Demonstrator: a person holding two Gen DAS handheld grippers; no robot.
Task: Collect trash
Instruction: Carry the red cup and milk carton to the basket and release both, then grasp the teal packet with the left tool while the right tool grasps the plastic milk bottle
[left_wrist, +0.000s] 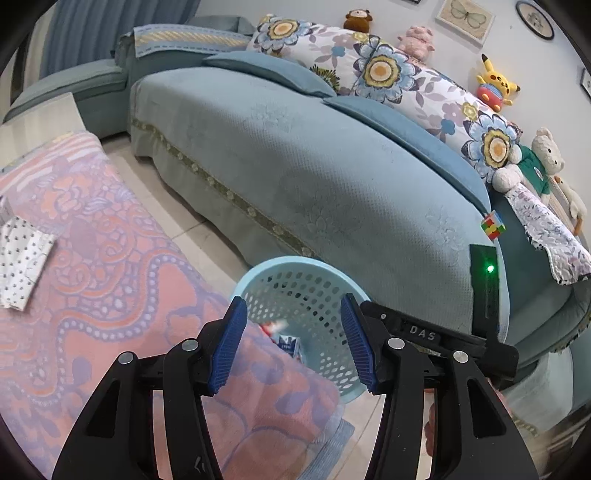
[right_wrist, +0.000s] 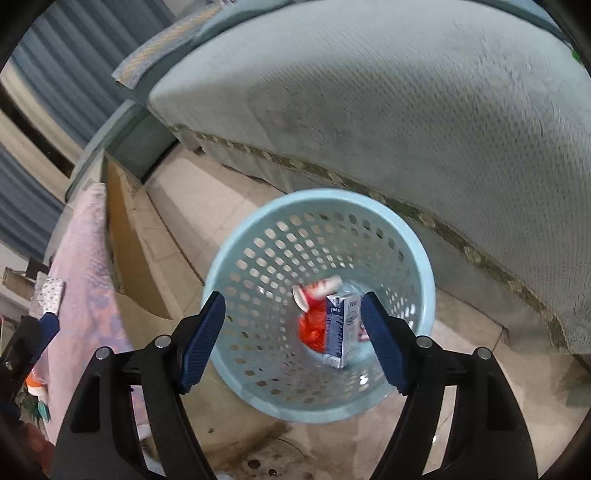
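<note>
A light blue perforated trash basket stands on the tiled floor between the sofa and the table. Inside it lie a blue and white drink carton, a red and white cup and a red wrapper. My right gripper is open and empty right above the basket's mouth. My left gripper is open and empty over the table's edge, with the basket just beyond its fingertips. The carton shows between its fingers. A crumpled white dotted paper lies on the table at the left.
The table has a pink patterned cloth. A long blue-green sofa runs behind the basket, with floral cushions, plush toys and a puzzle cube. My right gripper's body shows in the left wrist view. A floor drain lies below the basket.
</note>
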